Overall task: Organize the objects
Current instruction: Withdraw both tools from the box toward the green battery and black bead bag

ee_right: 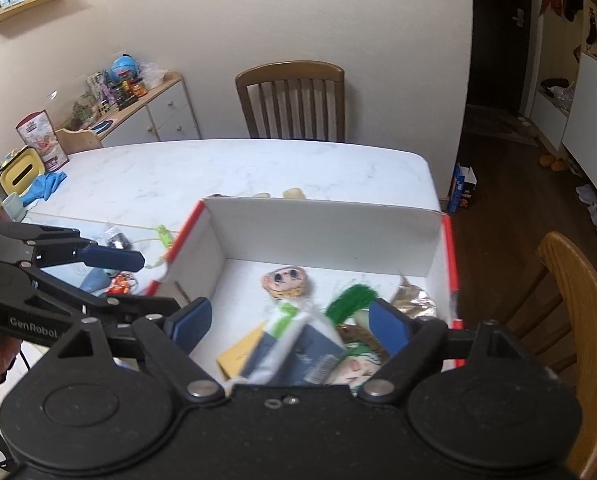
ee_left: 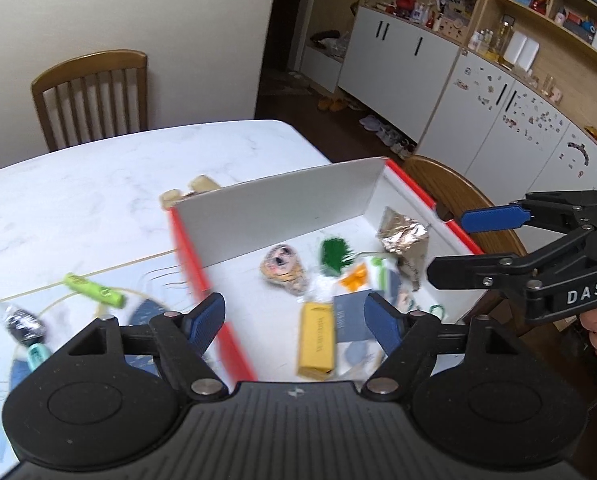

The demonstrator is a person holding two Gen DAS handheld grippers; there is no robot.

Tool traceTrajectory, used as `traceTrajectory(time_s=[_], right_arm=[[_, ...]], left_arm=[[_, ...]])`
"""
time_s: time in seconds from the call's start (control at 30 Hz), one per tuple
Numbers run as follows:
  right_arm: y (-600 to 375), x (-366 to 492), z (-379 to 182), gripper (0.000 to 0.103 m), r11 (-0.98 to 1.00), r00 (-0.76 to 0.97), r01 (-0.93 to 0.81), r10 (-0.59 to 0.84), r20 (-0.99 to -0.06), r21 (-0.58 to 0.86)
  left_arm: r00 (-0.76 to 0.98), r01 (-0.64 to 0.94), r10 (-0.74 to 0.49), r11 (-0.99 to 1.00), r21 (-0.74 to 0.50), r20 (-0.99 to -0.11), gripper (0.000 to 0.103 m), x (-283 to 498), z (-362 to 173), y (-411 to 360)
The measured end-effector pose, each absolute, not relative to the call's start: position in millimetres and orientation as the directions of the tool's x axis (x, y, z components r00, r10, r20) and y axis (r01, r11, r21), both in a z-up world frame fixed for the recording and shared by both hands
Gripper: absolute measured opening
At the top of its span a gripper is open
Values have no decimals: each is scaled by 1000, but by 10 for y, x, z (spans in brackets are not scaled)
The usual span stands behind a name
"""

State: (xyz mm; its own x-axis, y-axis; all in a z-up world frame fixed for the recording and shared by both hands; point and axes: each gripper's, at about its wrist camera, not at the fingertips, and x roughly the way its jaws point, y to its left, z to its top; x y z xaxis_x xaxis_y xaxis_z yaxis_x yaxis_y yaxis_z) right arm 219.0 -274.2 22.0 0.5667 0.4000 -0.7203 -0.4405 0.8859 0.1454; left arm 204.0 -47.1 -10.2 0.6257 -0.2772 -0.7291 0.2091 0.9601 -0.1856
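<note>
The right hand-held gripper (ee_right: 290,320), jaws apart, hangs over the red-edged box (ee_right: 330,236).

Colours of the box, its contents and the worktop.
White box (ee_right: 330,236) with red outer edges; yellow carton (ee_left: 316,340), green tuft (ee_left: 335,255), silver foil (ee_left: 403,232); white marbled worktop (ee_left: 98,184).

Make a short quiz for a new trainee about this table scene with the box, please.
1. True or false: both claws, left and right, are open and hold nothing.
2. Where does the green tube lie? A) inside the box B) on the table outside the box C) in a claw
3. Fill in: the outer side of the box has the colour ____.

Key: 1 true; 2 B; 3 red.
</note>
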Motion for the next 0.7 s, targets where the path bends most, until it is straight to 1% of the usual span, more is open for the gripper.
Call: traceTrajectory(time_s=[0.2,0.27,0.3,0.57,0.6,0.63,0.7], right_arm=[[-2400,2107,237,91,875,558,-458,418,-717,154],[-2284,2081,242,92,871,556,-466,426,-713,156],[-2225,2065,245,94,868,556,-471,431,-711,159],[-1705,1958,227,94,843,530,-512,460,-713,163],[-1639,1954,219,94,841,526,-516,462,-714,164],[-1572,1950,208,94,839,523,-519,461,-716,162],[-1445,1948,190,94,838,518,-522,460,-721,160]], left_arm=[[646,190,-257,966,-175,-718,77,1885,-79,-87],[654,182,-245,969,-165,-716,83,1842,-70,49],[658,176,-237,971,-161,-715,83,1822,-64,122],[651,81,-167,985,-152,-740,84,1767,-162,764],[651,75,-164,986,-152,-741,85,1756,-181,842],[652,68,-160,986,-152,-742,89,1751,-193,913],[656,58,-149,987,-148,-739,90,1734,-215,1047]])
